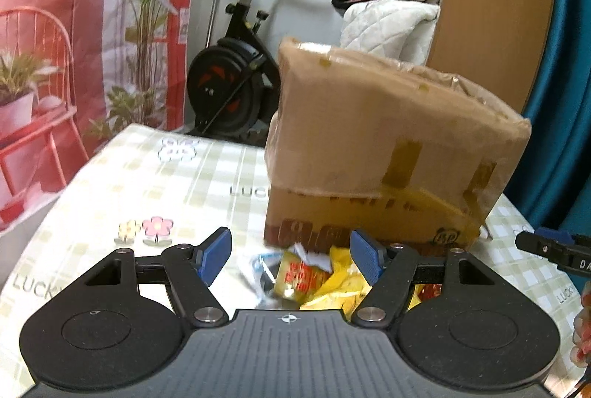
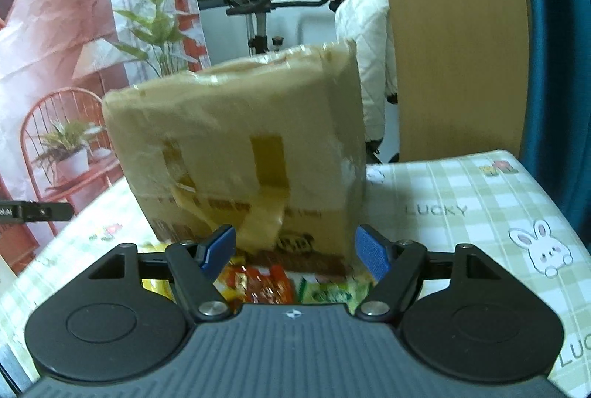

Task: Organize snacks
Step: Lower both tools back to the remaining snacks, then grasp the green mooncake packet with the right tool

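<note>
A taped brown cardboard box [image 1: 384,146] stands on the checked tablecloth; it also shows in the right wrist view [image 2: 243,154]. Snack packets lie in front of it: a yellow and red packet [image 1: 303,274] and a crumpled yellow one [image 1: 343,279] between the left fingers. In the right wrist view an orange-red packet [image 2: 266,283] and a green packet [image 2: 328,291] lie below the fingers. My left gripper [image 1: 291,255] is open and empty, just above the packets. My right gripper [image 2: 295,252] is open and empty, close to the box front.
The table [image 2: 461,213] has a green checked cloth with cartoon prints. An exercise bike [image 1: 236,65] and a white quilted jacket [image 1: 384,24] stand behind it. A wooden panel [image 2: 454,39] rises at the back right. The other gripper's tip [image 1: 554,250] shows at the right edge.
</note>
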Motion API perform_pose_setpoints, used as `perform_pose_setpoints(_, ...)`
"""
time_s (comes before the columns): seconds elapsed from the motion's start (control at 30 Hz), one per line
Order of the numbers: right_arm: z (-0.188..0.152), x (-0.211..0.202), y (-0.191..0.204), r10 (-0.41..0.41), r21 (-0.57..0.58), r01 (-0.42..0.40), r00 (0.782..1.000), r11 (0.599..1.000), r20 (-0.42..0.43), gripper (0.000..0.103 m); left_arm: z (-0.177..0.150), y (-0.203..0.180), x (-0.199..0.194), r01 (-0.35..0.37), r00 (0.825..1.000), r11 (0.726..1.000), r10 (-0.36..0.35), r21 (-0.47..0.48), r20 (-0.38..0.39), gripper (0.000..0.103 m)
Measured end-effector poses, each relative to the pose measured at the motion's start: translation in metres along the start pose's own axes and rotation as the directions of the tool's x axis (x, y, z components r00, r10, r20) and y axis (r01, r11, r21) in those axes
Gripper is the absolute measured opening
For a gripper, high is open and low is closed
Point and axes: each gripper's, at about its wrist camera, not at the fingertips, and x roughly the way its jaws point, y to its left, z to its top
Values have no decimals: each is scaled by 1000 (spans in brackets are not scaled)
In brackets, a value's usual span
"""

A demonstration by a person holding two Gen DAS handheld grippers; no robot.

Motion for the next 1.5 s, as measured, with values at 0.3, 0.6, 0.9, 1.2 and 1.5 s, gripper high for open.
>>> perform_pose_setpoints(0.3,-32,24,-7,-25,-19,23,994,1000,-104,67,-24,5,16,-3,998,1000,2,-14,-63,72)
perform_pose_setpoints(0.6,-37,63,-23,-78,-27,74,985,997,-153,66,-20,19,29,-40,997,999,38,-19,-71,71)
perform_pose_setpoints(0.9,-29,97,-44,-170,-30,168,971,985,-165,63,-7,-2,59,10,997,999,-7,34,-81,70)
perform_pose_setpoints(1.2,-36,97,-56,-170,-1,175,959,985,-228,60,-24,-23,76,109,983,993,-102,42,-153,65)
perform_pose_setpoints(1.5,-57,56,-46,-111,21,119,967,993,-231,60,-47,-35,62,174,967,985,-166,24,-195,65)
